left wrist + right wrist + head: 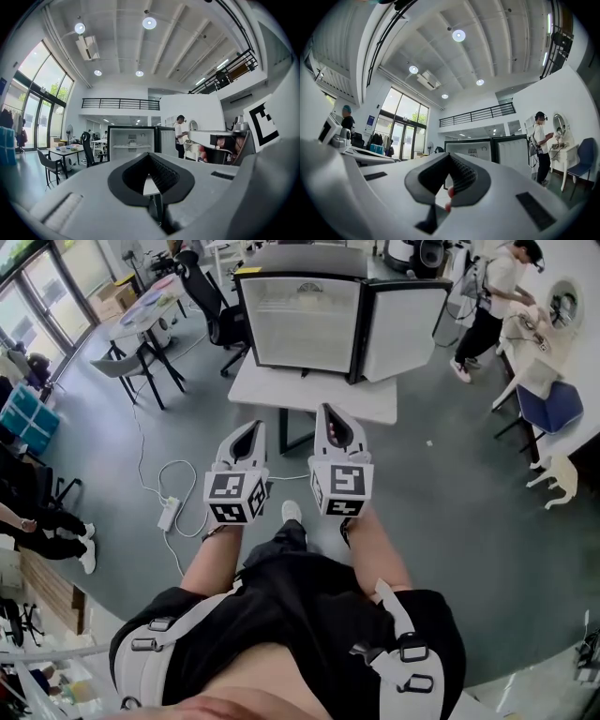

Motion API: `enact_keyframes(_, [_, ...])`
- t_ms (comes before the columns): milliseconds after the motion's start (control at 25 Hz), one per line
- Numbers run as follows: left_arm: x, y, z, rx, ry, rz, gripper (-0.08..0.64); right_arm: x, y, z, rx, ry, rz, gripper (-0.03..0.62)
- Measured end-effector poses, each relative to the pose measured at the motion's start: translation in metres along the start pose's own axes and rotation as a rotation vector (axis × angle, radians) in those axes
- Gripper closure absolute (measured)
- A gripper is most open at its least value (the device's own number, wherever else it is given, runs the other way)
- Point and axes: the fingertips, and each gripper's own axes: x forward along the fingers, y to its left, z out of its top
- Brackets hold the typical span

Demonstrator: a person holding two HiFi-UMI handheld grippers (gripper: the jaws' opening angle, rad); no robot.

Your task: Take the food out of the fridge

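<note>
A small black fridge [300, 320] stands on a white table [309, 397] ahead of me, its door [405, 332] swung open to the right. The pale inside with a shelf shows in the left gripper view, where the fridge [131, 143] holds a small pale item too far off to name. My left gripper [247, 431] and right gripper [330, 412] hang side by side over the floor, short of the table. Both point level at the fridge. The jaws of each meet at the tips, with nothing held. In the right gripper view the fridge [474, 151] sits just beyond my right gripper [450, 157].
A white power strip [169, 514] and its cable lie on the floor to my left. Black chairs and a table [150, 310] stand at the back left. A person [492, 296] works at a white dresser at the right, beside a blue chair [551, 405].
</note>
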Motion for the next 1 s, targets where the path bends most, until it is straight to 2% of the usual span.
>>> enact_keyframes(520, [0.133, 0.068, 0.0, -0.064, 0.015, -0.015, 0.561, 0.133, -0.04, -0.018, -0.019, 0.013, -0.011, 0.585])
enact_keyframes(840, [0.235, 0.114, 0.018, -0.039, 0.022, -0.055, 0.561, 0.237, -0.069, -0.012, -0.021, -0.011, -0.035, 0.584])
enact_keyframes(1000, [0.275, 0.123, 0.015, -0.046, 0.039, -0.083, 0.561, 0.267, -0.086, -0.022, -0.022, 0.011, -0.054, 0.584])
